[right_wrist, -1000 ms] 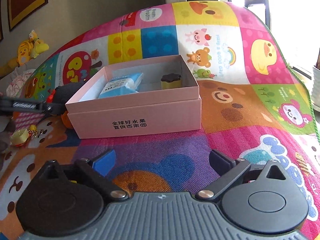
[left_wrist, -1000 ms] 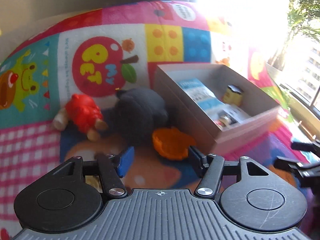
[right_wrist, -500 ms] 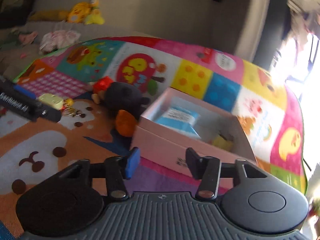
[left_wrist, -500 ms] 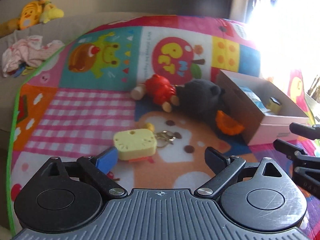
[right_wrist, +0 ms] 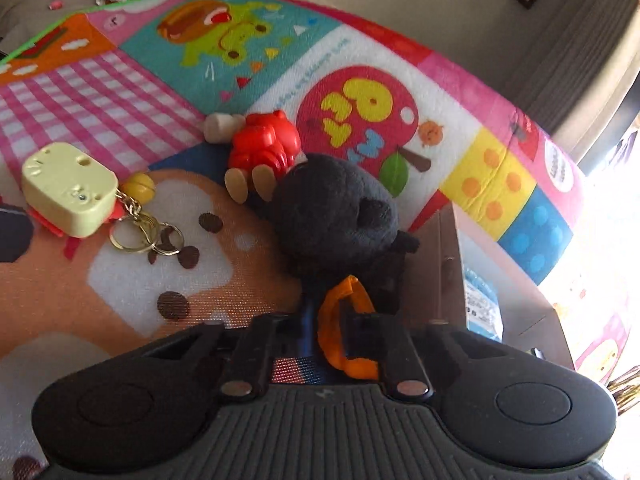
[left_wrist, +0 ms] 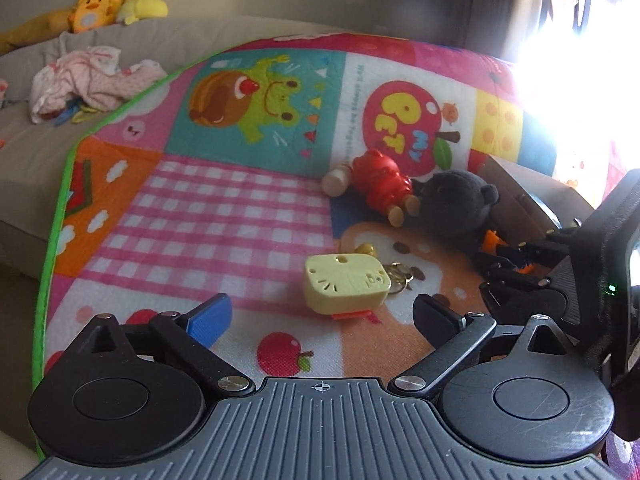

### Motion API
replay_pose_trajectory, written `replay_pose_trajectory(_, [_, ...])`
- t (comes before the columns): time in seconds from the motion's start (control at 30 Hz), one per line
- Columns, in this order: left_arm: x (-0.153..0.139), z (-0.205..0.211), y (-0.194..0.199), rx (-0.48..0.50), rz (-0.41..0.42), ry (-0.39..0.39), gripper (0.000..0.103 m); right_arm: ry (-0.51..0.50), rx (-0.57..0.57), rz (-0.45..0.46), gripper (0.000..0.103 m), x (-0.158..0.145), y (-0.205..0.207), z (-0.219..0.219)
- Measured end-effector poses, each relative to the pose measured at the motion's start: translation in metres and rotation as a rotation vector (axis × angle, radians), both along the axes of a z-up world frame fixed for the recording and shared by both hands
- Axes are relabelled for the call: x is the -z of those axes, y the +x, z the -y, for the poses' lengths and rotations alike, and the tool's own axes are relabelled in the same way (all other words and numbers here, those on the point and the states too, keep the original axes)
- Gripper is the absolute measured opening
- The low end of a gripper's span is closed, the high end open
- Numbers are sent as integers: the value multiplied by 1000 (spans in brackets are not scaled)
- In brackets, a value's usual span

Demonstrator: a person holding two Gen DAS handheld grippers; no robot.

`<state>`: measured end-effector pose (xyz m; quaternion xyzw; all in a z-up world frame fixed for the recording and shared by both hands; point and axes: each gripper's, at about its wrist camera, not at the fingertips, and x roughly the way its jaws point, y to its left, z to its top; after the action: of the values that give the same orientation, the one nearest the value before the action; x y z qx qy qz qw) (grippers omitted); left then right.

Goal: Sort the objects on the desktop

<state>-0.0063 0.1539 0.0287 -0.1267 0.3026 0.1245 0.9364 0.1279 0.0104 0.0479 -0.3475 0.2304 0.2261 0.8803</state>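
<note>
My right gripper (right_wrist: 335, 322) is shut on a thin orange plastic piece (right_wrist: 329, 320) lying on the play mat between the black plush (right_wrist: 336, 208) and the pink box (right_wrist: 436, 272). The left wrist view shows that same gripper (left_wrist: 496, 260) at the orange piece (left_wrist: 490, 238). My left gripper (left_wrist: 322, 316) is opening wide. Just ahead of its fingertips lies a yellow keychain toy (left_wrist: 346, 288) with gold rings, untouched. A red figure (left_wrist: 380, 184) lies beside the black plush (left_wrist: 456, 208).
The box holds a blue packet (right_wrist: 480, 304). A green border (left_wrist: 52, 240) edges the colourful mat on the left. Beyond it, on a grey cushion, lie crumpled pink clothes (left_wrist: 88, 80) and yellow plush toys (left_wrist: 104, 4). Window glare washes out the right side.
My left gripper swung left from the box and plush to the yellow keychain toy, its jaws spreading. My right gripper rolled, crossed left to the orange piece and shut on it.
</note>
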Motion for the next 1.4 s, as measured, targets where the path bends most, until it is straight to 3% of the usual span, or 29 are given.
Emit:
replay_pose_trajectory(0.1, [0,0,3,2,4,-11,100,50,-34,0,8,-9,-14,11])
replay_pose_trajectory(0.3, [6,12,24,11,-10,2,100,113,-129,-38,8,-23,-81,68])
replay_pose_trajectory(0.47, [14,19,48,12,-41,-9,100,86,27,-38,8,-16,-92,132])
replay_pose_trajectory(0.53, [18,22,57,27,-47,-16,100,133,108,-72,17,-16,-82,157])
replay_pose_trajectory(0.57, [19,26,60,47,-42,-17,100,180,159,-100,32,-18,-77,172])
replay_pose_trajectory(0.6, [19,30,62,80,-34,-19,100,217,192,-115,47,-21,-75,183])
replay_pose_trajectory(0.67, [17,43,62,166,-12,-25,100,275,228,-104,57,-24,-77,200])
replay_pose_trajectory(0.87, [14,108,52,519,8,-63,100,340,251,-79,65,-23,-82,217])
replay_pose_trajectory(0.97, [16,130,38,584,-8,-42,100,355,243,-76,65,-26,-79,215])
replay_pose_trajectory(1.07, [19,133,27,439,-50,57,100,375,206,-78,65,-32,-83,212])
replay_pose_trajectory(1.17, [14,106,17,239,-48,84,102,390,126,-95,65,-41,-86,200])
replay_pose_trajectory(1.3, [6,55,-2,-5,10,-4,103,366,-34,-84,65,-47,-93,159])
replay_pose_trajectory(1.4, [3,29,-19,-153,85,-57,103,255,-158,-42,64,-38,-100,115])
